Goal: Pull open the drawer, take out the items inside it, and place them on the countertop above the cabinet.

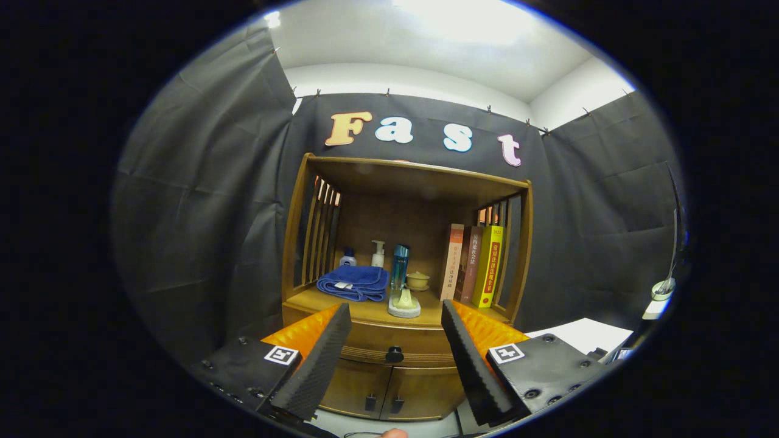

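A wooden cabinet [401, 340] stands against the black cloth wall of the booth, directly ahead of the gripper [395, 319]. Its upper part is an open shelf bay with slatted sides and a flat roof; the floor of that bay is the tabletop [371, 311] above the drawer. Below it runs the drawer [398, 340], fully closed, its front flush with the cabinet face. Under the drawer sit two cabinet doors [389, 389], each with a small dark handle near the centre seam.

The gripper's two fingers are spread wide, nothing between them but open air — they frame the drawer front from either side without touching it. The drawer's dark round knob [394, 353] lies between the fingers, beyond their tips. What the drawer contains cannot be told.

On the tabletop, from larger to smaller: three upright books [471, 266] lean together at the right side of the bay; a folded blue towel [354, 282] lies at the left; a tall teal bottle [399, 266] stands near the middle, just behind a small pale object on a round grey base [404, 304] at the front edge. Behind the towel stand a white pump bottle [378, 253] and a small bottle with a blue cap [347, 257]. A small yellowish lidded cup [418, 280] sits between the teal bottle and the books.

A fingertip [392, 433] shows beneath the gripper — part of the person holding it.
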Tool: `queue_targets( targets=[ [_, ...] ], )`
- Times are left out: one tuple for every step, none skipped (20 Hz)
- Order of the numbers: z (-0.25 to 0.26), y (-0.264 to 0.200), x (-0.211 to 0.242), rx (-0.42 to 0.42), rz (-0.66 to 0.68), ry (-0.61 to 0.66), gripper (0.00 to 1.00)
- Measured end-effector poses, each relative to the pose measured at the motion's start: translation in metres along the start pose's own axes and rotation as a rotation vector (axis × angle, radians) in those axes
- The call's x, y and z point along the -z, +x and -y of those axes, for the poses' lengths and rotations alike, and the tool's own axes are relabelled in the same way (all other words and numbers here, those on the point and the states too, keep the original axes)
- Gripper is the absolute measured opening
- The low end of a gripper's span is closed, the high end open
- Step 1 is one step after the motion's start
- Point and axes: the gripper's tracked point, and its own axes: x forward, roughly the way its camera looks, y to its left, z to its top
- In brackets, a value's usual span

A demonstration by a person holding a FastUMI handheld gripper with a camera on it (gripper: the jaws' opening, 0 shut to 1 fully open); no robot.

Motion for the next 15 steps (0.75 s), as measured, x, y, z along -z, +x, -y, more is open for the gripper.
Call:
queue_targets(
  targets=[
    [0.0013, -0.0011, -0.0016, -0.001, 0.008, 0.012, 0.98],
    [0.0025, -0.0014, -0.0019, 0.001, 0.011, 0.018, 0.98],
    [0.0043, -0.0015, -0.0017, 0.003, 0.012, 0.022, 0.98],
    [0.0047, -0.0013, -0.0021, 0.003, 0.013, 0.026, 0.98],
    [0.0044, -0.0019, -0.002, 0.001, 0.013, 0.029, 0.98],
    [0.0046, -0.0016, -0.0017, 0.002, 0.014, 0.03, 0.98],
    [0.0056, -0.0012, -0.0017, 0.003, 0.014, 0.031, 0.98],
    [0.0058, -0.0006, -0.0021, 0.003, 0.016, 0.031, 0.98],
    [0.0056, -0.001, -0.0028, 0.005, 0.017, 0.031, 0.98],
    [0.0058, -0.001, -0.0013, 0.005, 0.016, 0.034, 0.98],
    [0.006, -0.0006, -0.0014, 0.004, 0.015, 0.038, 0.98],
    [0.0056, -0.0006, -0.0011, 0.003, 0.017, 0.043, 0.98],
    [0.0052, -0.0017, -0.0017, -0.002, 0.021, 0.051, 0.98],
    [0.0049, -0.0012, 0.0003, -0.004, 0.021, 0.061, 0.98],
    [0.0053, -0.0007, 0.002, -0.005, 0.018, 0.07, 0.98]
  ],
)
